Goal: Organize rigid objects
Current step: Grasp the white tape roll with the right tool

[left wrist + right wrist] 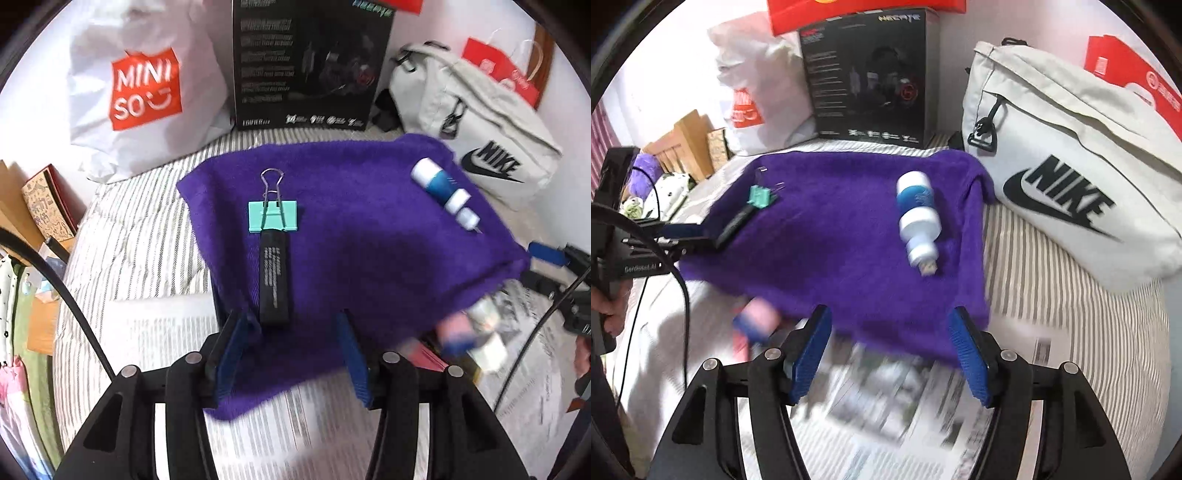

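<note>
A purple towel (369,229) (842,236) is spread on a striped bed. On it lie a teal binder clip (273,216) (759,197), a black flat stick (273,280) (733,223) just below the clip, and a blue and white bottle (445,192) (918,221). My left gripper (291,321) is open over the towel's near part; the stick's near end lies between its fingers, close to the left one, and is not pinched. My right gripper (889,317) is open and empty at the towel's near edge, with the bottle ahead of it. A blurred pink and blue thing (460,332) (755,319) lies beside the towel.
Behind the towel stand a white MINISO bag (144,88), a black product box (310,62) (871,77) and a white Nike bag (480,122) (1067,147). Newspaper (177,343) (894,402) covers the near bed. Boxes and clutter sit off the bed's left side (44,206).
</note>
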A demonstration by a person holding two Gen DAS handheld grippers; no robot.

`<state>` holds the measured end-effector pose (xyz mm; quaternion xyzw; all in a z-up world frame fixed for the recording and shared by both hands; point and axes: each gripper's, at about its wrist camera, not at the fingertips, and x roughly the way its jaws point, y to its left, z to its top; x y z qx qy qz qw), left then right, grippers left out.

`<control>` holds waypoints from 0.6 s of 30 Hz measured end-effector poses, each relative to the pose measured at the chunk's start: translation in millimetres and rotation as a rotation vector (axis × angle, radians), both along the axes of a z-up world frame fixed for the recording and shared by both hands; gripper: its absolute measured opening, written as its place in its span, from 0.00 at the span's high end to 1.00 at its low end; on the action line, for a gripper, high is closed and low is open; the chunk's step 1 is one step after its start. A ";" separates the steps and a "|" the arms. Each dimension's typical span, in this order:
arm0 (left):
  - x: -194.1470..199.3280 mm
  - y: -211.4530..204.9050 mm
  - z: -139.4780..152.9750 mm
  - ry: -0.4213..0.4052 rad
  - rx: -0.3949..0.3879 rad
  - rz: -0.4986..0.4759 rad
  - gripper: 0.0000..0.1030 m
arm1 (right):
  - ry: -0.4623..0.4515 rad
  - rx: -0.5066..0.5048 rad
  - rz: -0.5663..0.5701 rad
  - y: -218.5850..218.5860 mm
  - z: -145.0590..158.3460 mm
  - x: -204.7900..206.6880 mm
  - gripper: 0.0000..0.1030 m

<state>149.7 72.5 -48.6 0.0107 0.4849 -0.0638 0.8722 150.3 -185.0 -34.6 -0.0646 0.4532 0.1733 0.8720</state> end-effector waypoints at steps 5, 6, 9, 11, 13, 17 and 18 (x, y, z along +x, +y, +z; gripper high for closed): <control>-32.0 0.4 10.9 -0.032 -0.050 -0.009 0.47 | 0.030 0.010 0.021 17.0 -12.2 -21.7 0.38; -37.4 0.4 10.7 -0.030 -0.058 -0.010 0.47 | 0.041 0.016 0.024 21.2 -16.4 -21.7 0.39; -48.2 1.0 7.2 -0.019 -0.061 -0.011 0.47 | 0.062 0.044 0.024 27.9 -23.9 -18.0 0.46; -54.9 1.3 3.2 -0.006 -0.061 -0.009 0.47 | 0.070 0.038 0.016 31.3 -28.1 -13.5 0.54; -56.8 2.3 -1.7 0.007 -0.068 -0.003 0.47 | 0.073 0.039 0.006 32.2 -30.9 -10.5 0.54; -57.7 4.4 -10.8 0.026 -0.077 0.002 0.47 | 0.080 0.035 0.008 35.2 -35.9 -5.1 0.54; -57.5 5.0 -12.7 0.031 -0.081 0.004 0.47 | 0.077 0.029 0.011 37.3 -37.0 -4.7 0.55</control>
